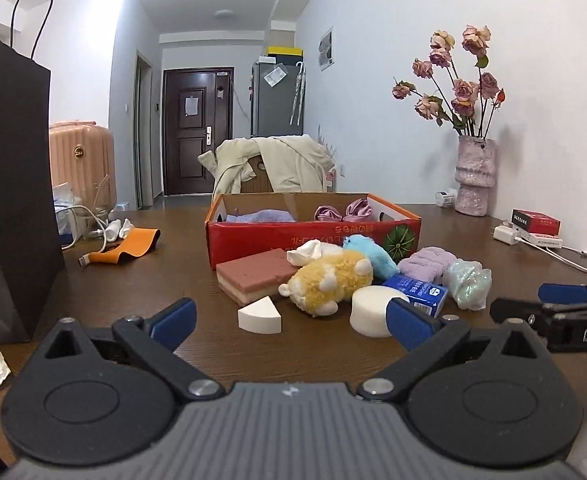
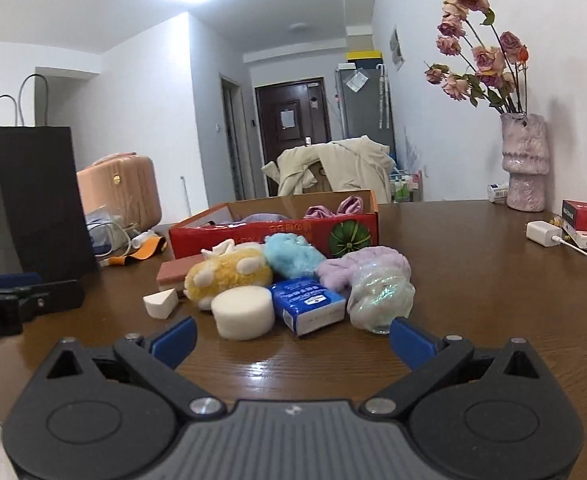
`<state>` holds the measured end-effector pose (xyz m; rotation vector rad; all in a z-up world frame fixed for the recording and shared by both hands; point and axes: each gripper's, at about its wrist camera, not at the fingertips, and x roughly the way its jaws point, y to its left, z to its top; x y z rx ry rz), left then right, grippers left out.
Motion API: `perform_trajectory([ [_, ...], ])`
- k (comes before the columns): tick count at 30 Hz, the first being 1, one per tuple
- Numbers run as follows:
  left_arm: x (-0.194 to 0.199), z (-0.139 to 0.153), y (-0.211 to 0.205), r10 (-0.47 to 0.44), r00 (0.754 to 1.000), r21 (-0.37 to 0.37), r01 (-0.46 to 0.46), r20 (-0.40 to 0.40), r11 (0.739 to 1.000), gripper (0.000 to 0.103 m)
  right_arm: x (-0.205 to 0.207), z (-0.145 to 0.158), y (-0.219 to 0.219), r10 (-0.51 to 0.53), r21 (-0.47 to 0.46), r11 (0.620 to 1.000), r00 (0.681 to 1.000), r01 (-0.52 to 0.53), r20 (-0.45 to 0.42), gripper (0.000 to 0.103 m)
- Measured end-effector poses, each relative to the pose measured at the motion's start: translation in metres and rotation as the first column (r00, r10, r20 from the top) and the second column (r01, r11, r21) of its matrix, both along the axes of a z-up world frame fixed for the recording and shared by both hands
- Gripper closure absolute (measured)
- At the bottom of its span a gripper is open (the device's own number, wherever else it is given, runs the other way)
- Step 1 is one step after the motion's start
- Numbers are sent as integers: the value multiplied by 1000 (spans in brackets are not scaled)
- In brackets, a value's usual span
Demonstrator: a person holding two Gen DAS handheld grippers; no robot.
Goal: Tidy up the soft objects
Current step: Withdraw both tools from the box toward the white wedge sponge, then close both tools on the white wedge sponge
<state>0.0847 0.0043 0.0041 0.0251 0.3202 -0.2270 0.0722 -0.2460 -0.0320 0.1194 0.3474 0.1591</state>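
My left gripper (image 1: pixel 289 320) wide open, my right gripper (image 2: pixel 291 340) wide open, both empty, yellow plush toy (image 1: pixel 327 282) beside red box (image 1: pixel 285 240)

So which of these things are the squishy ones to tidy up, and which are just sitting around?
To tidy:
yellow plush
blue plush
purple fluffy cloth
shiny crinkly ball
round white sponge
white wedge sponge
pink layered sponge
red box, where they go

Just lying about:
flower vase
black paper bag
white charger
orange strap
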Motion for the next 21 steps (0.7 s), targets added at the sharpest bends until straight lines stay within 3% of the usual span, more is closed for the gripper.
perform_trajectory([
  [9, 21, -15, 0, 2, 997, -1, -2, -75, 1000, 0, 15, 0, -4, -28, 30, 999, 1000, 28, 4, 3],
  [16, 65, -16, -4, 20, 992, -11, -22, -124, 1000, 2, 46, 3, -4, 12, 31, 999, 1000, -11, -18, 21],
  [21, 102, -25, -2, 12, 980, 1, -12, -200, 1000, 30, 81, 17, 11, 74, 13, 997, 997, -74, -14, 29],
])
